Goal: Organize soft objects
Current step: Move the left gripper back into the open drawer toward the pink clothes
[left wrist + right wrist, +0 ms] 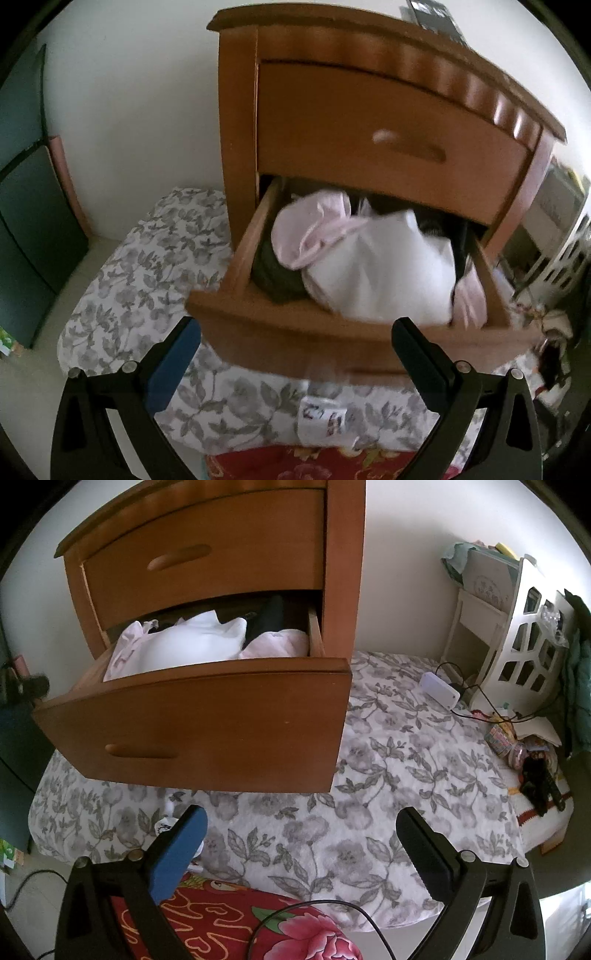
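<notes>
A: We are hovering the left tool (295, 328) just in front of the open lower drawer (332, 332), its fingers spread wide and pinching nothing.

B: And we are keeping the right tool (301, 819) spread and empty too, lower down over the floral bedspread (406, 760), below the drawer front.

A: The soft things are lying inside that drawer: a white garment (384, 266) heaped in the middle, a pink garment (310, 229) to its left, more pink at the right corner.

B: So the pile is sitting ahead of and above the left tool, running side to side along the drawer.

A: We are judging the left tool nearer; it looks straight over the rim, while ours faces the drawer front.
</notes>
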Demonstrator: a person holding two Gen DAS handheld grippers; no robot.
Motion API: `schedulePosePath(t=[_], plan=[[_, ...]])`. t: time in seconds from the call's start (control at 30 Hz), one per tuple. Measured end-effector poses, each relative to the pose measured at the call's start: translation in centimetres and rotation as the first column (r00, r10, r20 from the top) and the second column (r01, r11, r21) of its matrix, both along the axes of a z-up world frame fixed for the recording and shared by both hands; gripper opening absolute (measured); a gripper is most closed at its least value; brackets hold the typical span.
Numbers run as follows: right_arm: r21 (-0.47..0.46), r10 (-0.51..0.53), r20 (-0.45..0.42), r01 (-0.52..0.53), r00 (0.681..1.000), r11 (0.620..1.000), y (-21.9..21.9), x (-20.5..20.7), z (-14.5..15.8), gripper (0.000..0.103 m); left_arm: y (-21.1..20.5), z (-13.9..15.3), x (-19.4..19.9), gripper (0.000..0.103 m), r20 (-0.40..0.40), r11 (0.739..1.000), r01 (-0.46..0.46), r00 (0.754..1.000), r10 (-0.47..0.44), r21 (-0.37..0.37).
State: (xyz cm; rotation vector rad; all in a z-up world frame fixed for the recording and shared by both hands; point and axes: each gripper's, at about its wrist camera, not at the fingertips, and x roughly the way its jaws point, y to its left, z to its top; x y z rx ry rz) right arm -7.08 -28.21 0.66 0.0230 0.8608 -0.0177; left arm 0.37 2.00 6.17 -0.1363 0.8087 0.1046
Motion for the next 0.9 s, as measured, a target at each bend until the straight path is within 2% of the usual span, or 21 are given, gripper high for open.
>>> schedulePosePath(t=[0.17, 0.3, 0.57, 0.9], plan=[[0.003, -0.003, 0.002, 0.003, 1.000, 1.000, -0.1, 0.0, -0.1, 0.103, -0.2, 1.8, 2.3, 0.103, 0.017, 0.999, 0.035, 0.999, -0.035, 0.012], [0.006, -0.008, 0.001, 0.008, 1.000, 1.000, -0.2, 0.1, -0.2, 0.103, -0.4, 1.9, 4.7, 0.103, -0.046, 0.998, 0.064, 0.997, -0.064, -0.011], [0.010, -0.016, -0.007, 0.016, 1.000, 1.000, -0.5, 0.4, -0.4, 0.103, -1.6, 1.5, 11.1, 0.103, -0.151, 0.984, 0.118, 0.984, -0.097, 0.137], [0.008, -0.019, -0.019, 0.020, 1.000, 1.000, -0.6, 0.8, -0.9, 0.103, -1.9, -0.5, 17.2, 0.102, -0.287, 0.974, 0.137, 0.955, -0.081, 0.183]])
